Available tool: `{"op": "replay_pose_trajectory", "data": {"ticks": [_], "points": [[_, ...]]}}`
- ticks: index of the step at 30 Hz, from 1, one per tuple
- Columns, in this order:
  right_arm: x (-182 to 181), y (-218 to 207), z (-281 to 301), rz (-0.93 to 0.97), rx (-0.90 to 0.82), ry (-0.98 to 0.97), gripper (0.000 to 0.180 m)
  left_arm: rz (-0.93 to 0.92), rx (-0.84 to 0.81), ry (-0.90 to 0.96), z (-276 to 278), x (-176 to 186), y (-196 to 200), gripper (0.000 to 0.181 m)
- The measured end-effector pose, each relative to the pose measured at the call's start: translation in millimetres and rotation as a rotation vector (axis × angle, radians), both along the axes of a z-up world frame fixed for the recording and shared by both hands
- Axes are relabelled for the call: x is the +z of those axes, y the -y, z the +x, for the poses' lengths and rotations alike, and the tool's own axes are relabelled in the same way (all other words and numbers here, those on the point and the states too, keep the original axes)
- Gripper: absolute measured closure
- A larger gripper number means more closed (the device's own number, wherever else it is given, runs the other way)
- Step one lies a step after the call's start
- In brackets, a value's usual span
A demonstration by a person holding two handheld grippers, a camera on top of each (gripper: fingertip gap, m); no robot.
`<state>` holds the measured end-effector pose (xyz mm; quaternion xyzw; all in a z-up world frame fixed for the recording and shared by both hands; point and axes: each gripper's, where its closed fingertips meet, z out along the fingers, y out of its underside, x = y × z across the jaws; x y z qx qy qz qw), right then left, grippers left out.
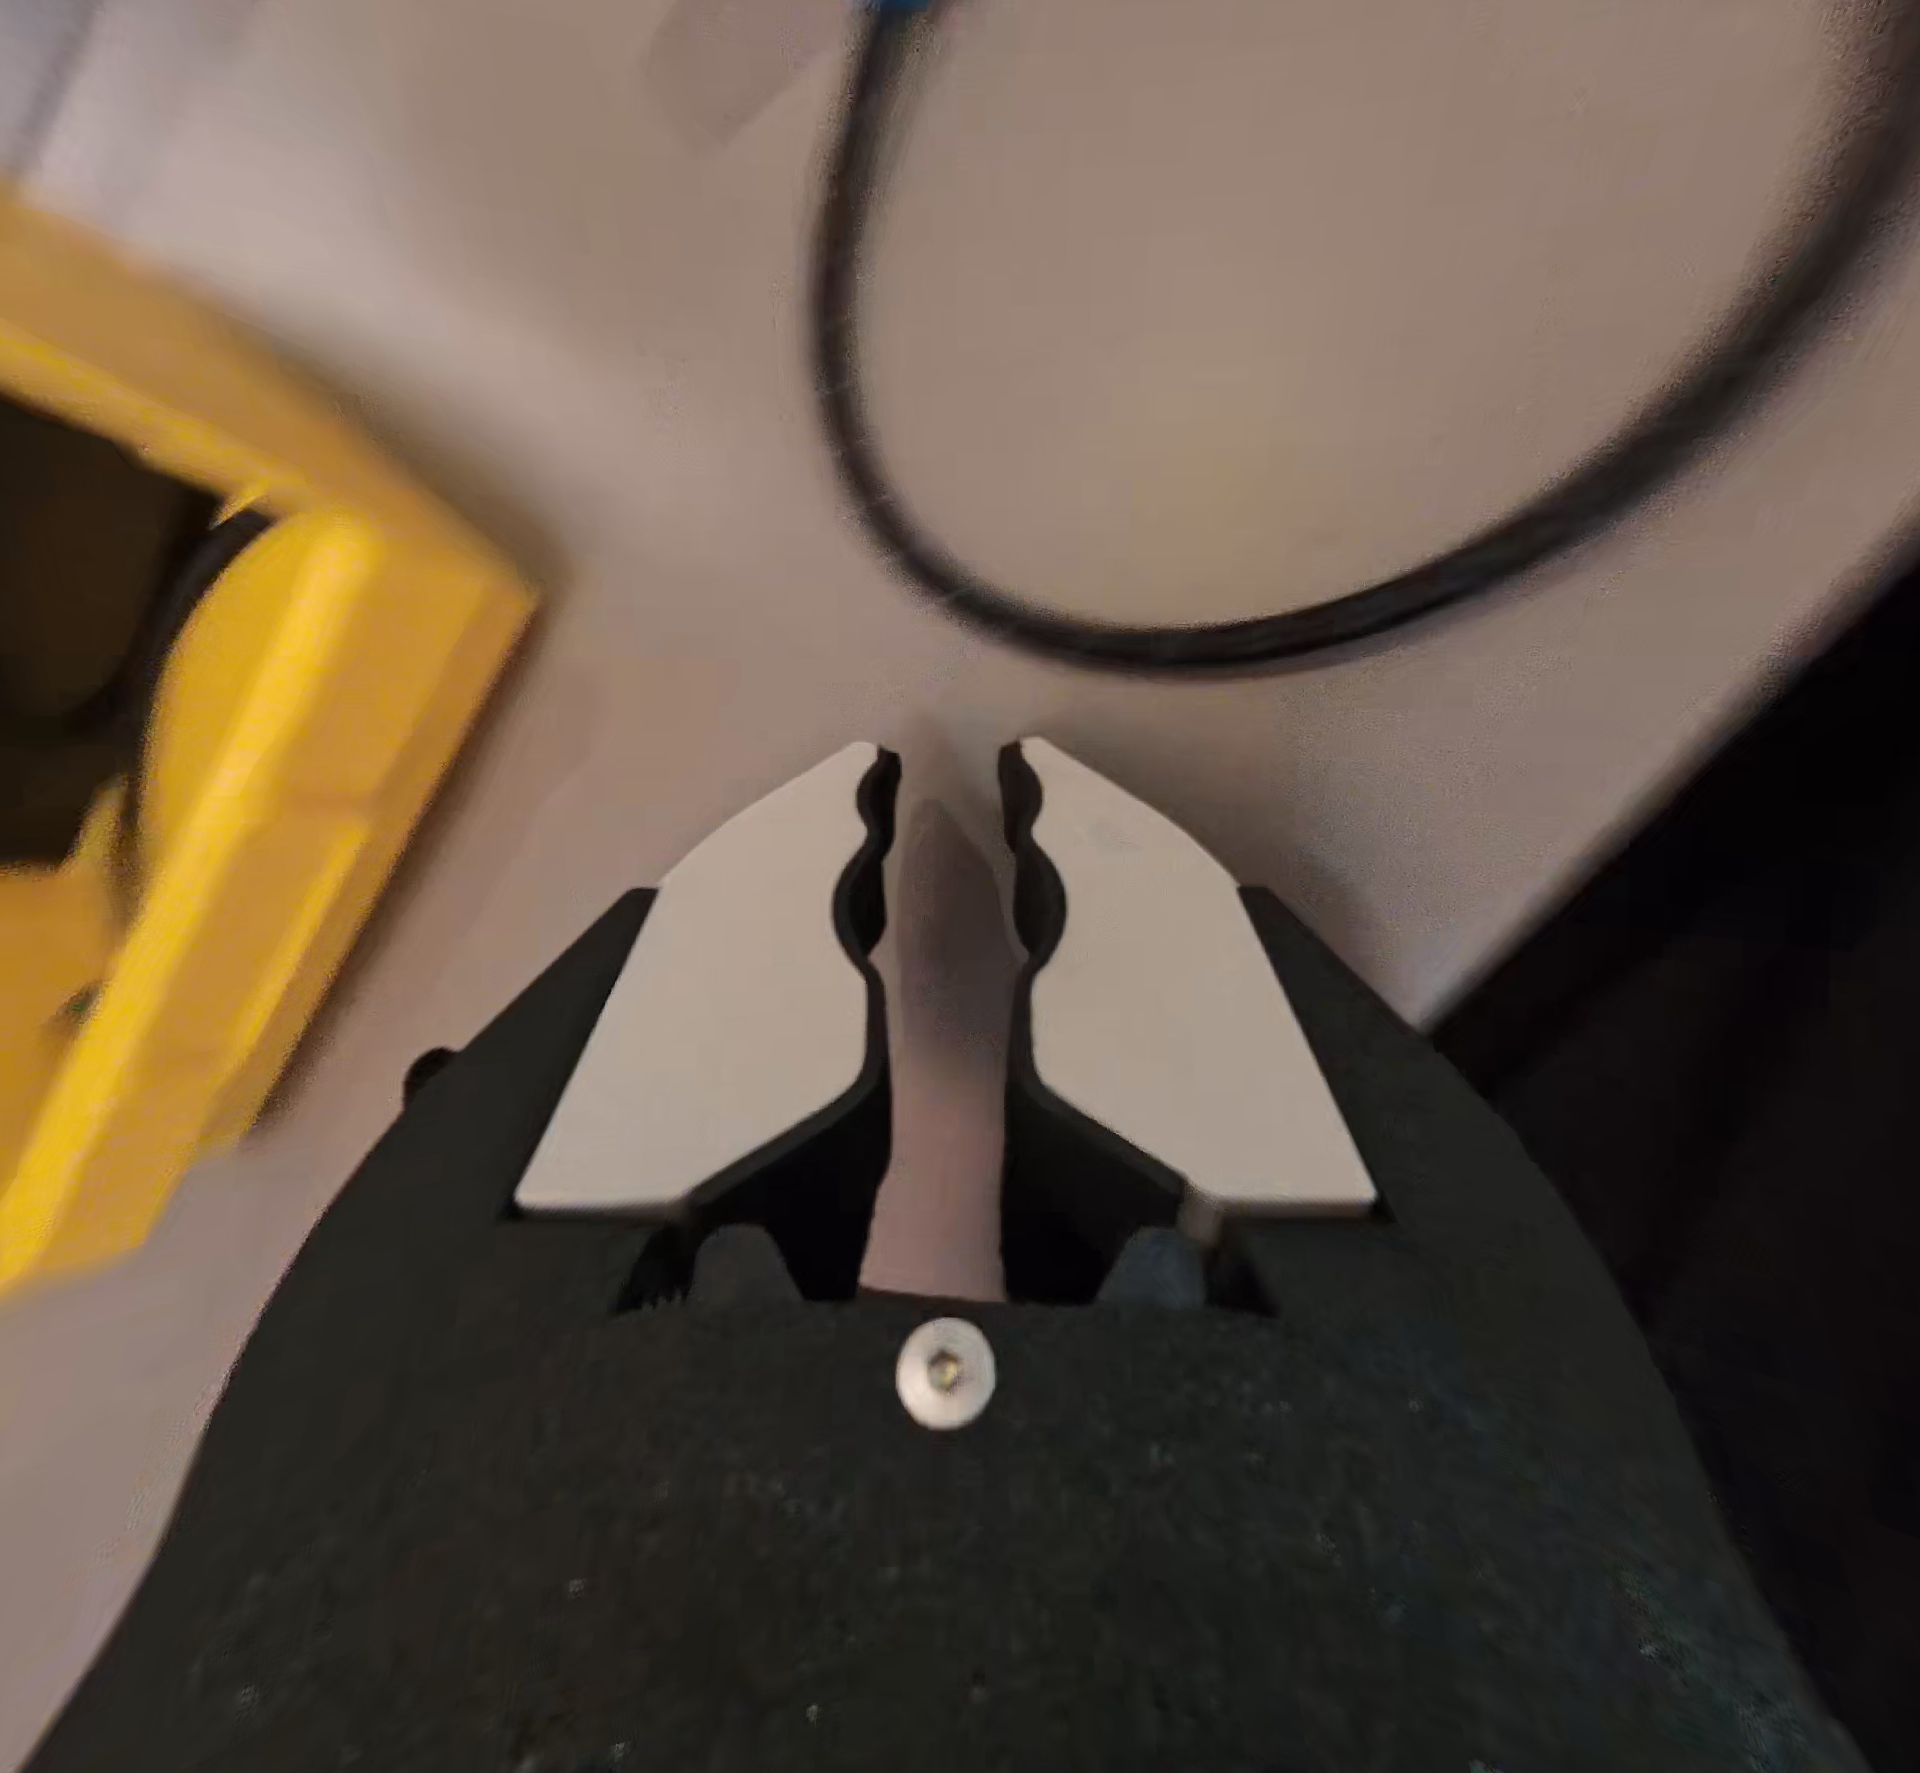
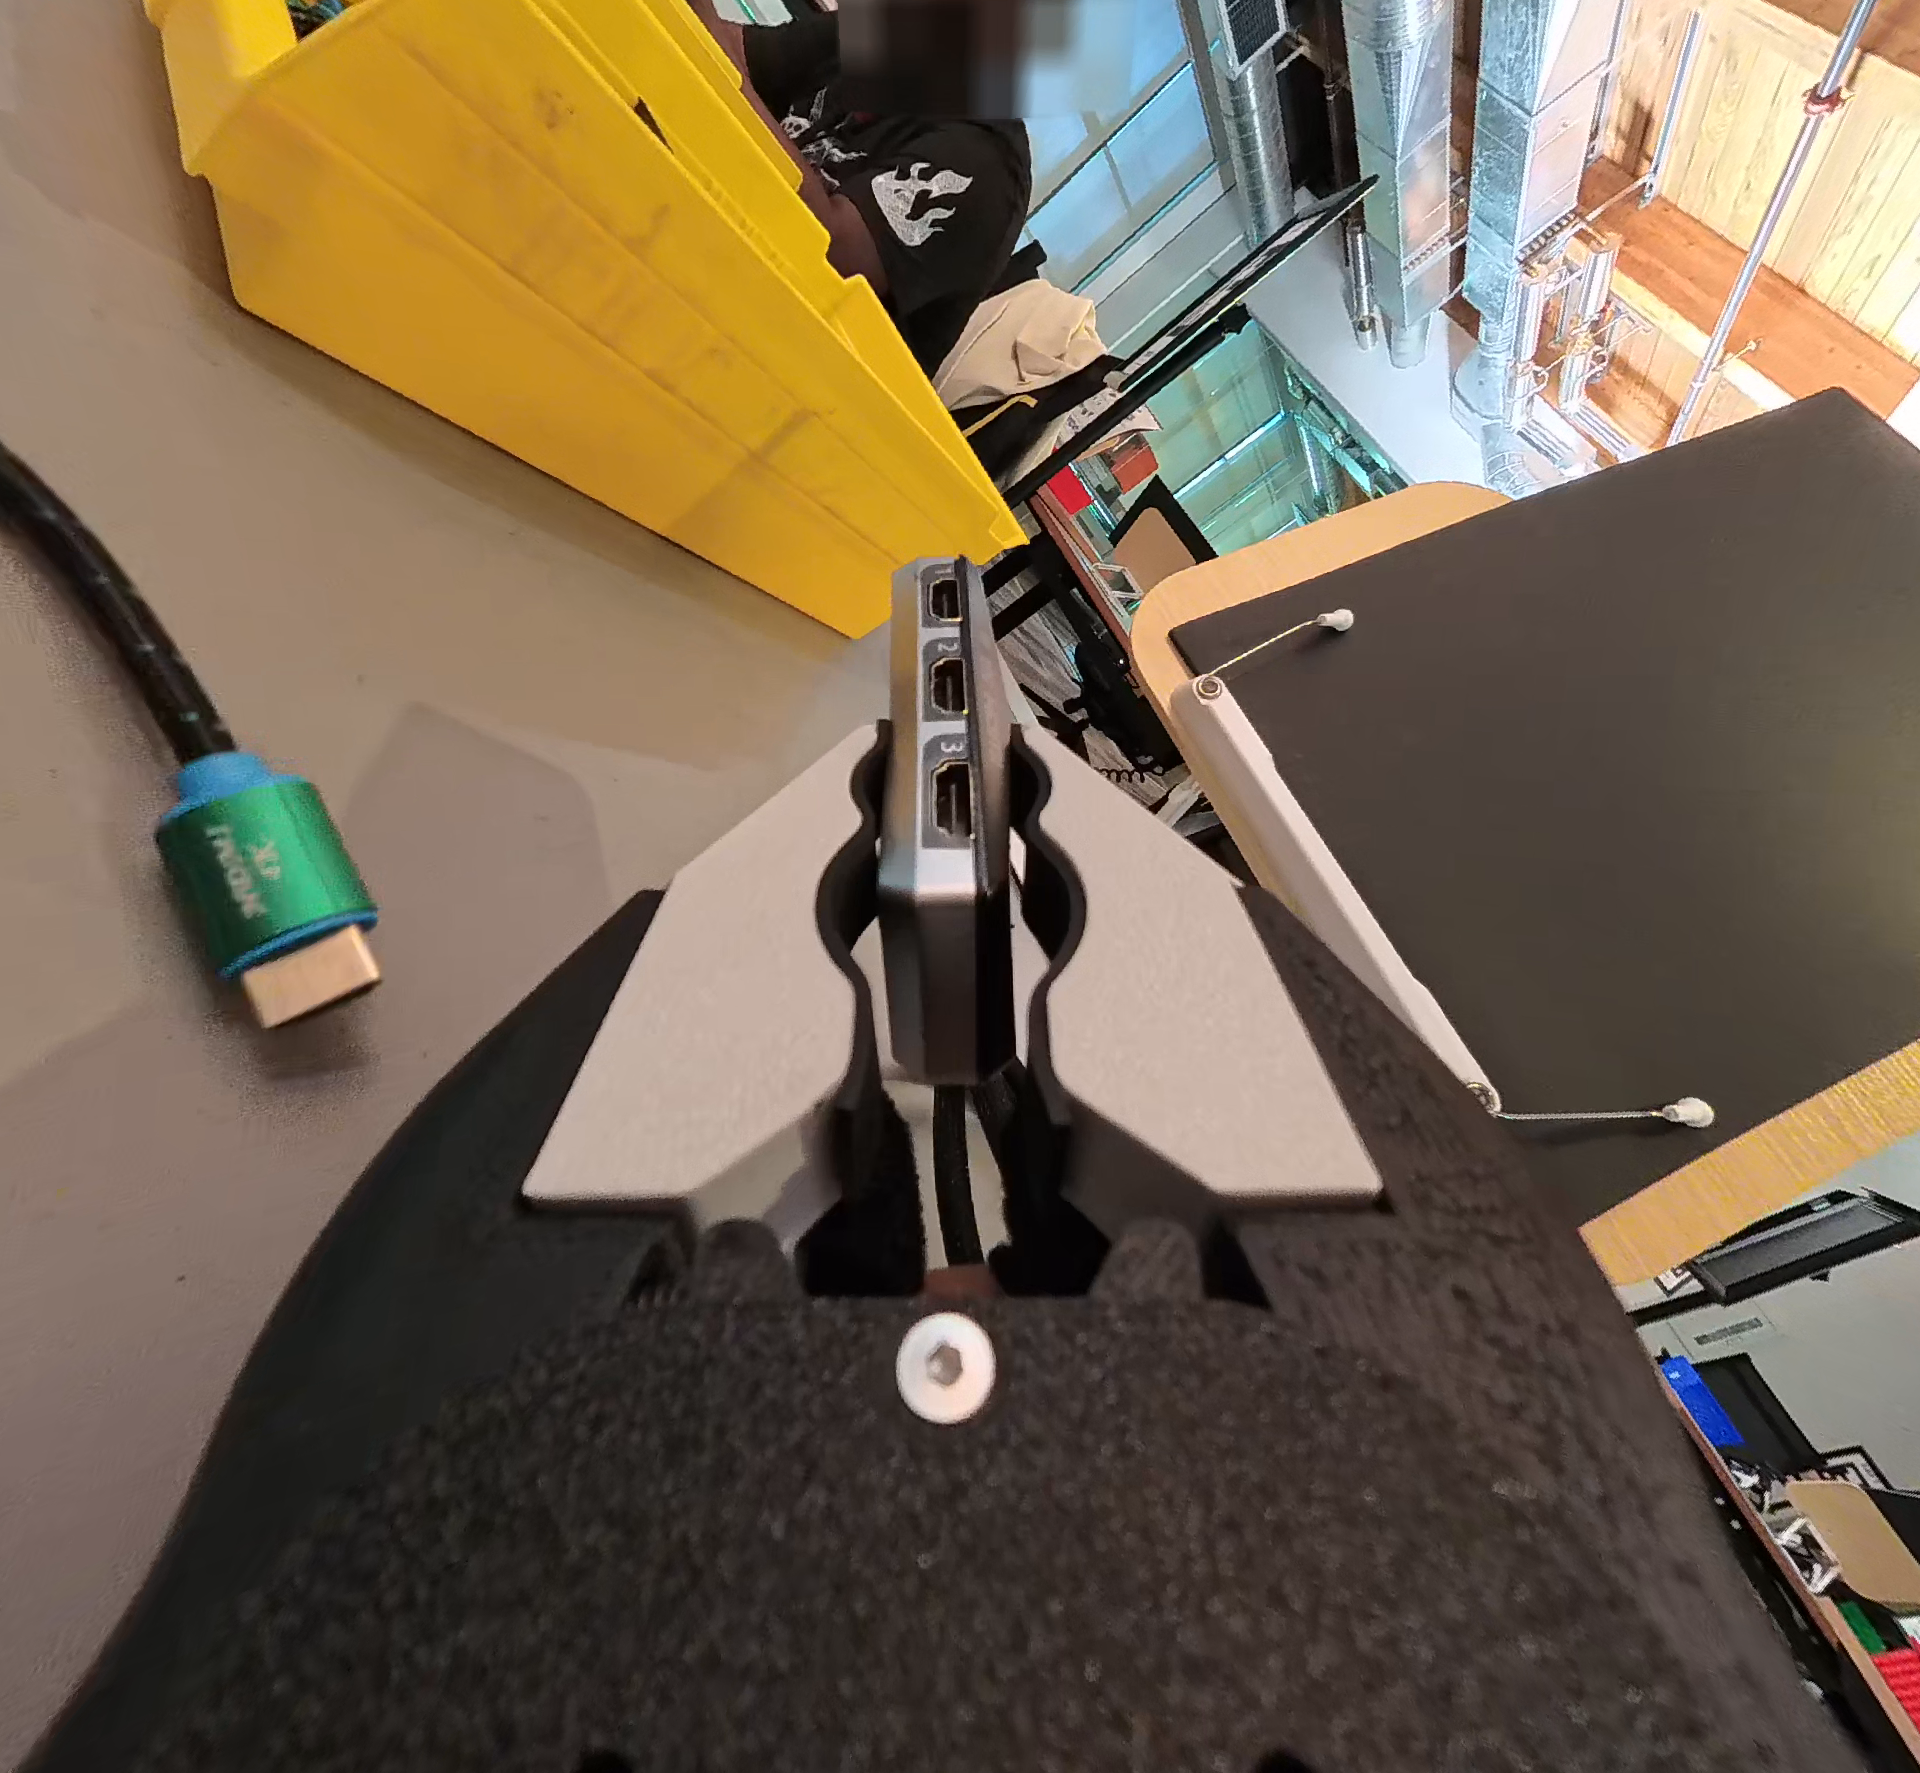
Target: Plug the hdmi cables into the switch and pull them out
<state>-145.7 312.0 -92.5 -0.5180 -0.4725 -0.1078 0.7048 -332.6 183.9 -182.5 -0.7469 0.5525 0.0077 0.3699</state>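
Right gripper (image 2: 951, 767): clamped on the slim grey three-port HDMI switch (image 2: 945, 830), held edge-up, ports facing the camera.
Left gripper (image 1: 948, 767): fingers slightly parted, empty.
Green-and-blue-shelled HDMI plug (image 2: 272, 892) on black braided cable (image 1: 862, 435): lies on the grey table (image 2: 499, 643), left of the switch; from the left gripper, far ahead, probably the nearer arm (view blurred).

I am looking at a pale grey tabletop (image 2: 436, 622) that is carrying everything here. A yellow plastic bin (image 2: 540, 248) is sitting on it at the far side; in the left wrist view, which is coming through blurred, the same bin (image 1: 281, 788) is lying off to the left. A black braided HDMI cable (image 2: 114, 622) is resting on the surface, its green and blue plug (image 2: 265, 892) lying flat with the metal tip bare and unconnected. In the left wrist view the cable (image 1: 1039, 580) is curving in a wide loop near the table's edge.
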Motion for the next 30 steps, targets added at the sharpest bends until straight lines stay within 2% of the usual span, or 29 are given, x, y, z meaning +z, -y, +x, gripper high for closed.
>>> {"op": "replay_pose_trajectory", "data": {"ticks": [2,3,6,8,11,15,17,19,22,26,29,30], "points": [[0,0,0,0.000,-0.001,0.000,0.159,0.066,0.204,0.003,-28,12,-26,0.157],[0,0,0,-0.001,-0.002,-0.001,0.159,0.047,0.251,0.077,-26,19,-28,0.157],[0,-1,0,0.000,-0.005,0.001,0.159,-0.111,0.233,0.402,31,44,-2,0.152],[-1,-2,0,0.000,-0.007,0.006,0.159,-0.248,0.187,0.523,79,51,27,0.145],[-1,-1,0,-0.001,-0.008,0.011,0.159,-0.366,0.129,0.434,132,30,66,0.132],[-5,-1,-1,-0.006,-0.006,0.029,0.159,-0.302,0.043,0.222,154,-4,87,0.126],[-5,0,-1,-0.004,-0.008,0.037,0.159,-0.269,0.011,0.199,155,-6,89,0.140],[-5,0,-1,-0.005,-0.007,0.038,0.158,-0.259,-0.043,0.190,149,-1,90,0.173],[-5,0,0,-0.007,-0.007,0.037,0.158,-0.267,-0.206,0.127,131,6,95,0.174],[-6,-1,-2,-0.011,-0.005,0.039,0.158,-0.282,-0.483,-0.006,82,-7,110,0.173],[-7,0,-2,-0.010,-0.005,0.045,0.158,-0.261,-0.553,0.079,66,7,110,0.173],[-7,0,-2,-0.010,-0.004,0.044,0.158,-0.278,-0.539,0.148,69,18,109,0.167]]}}
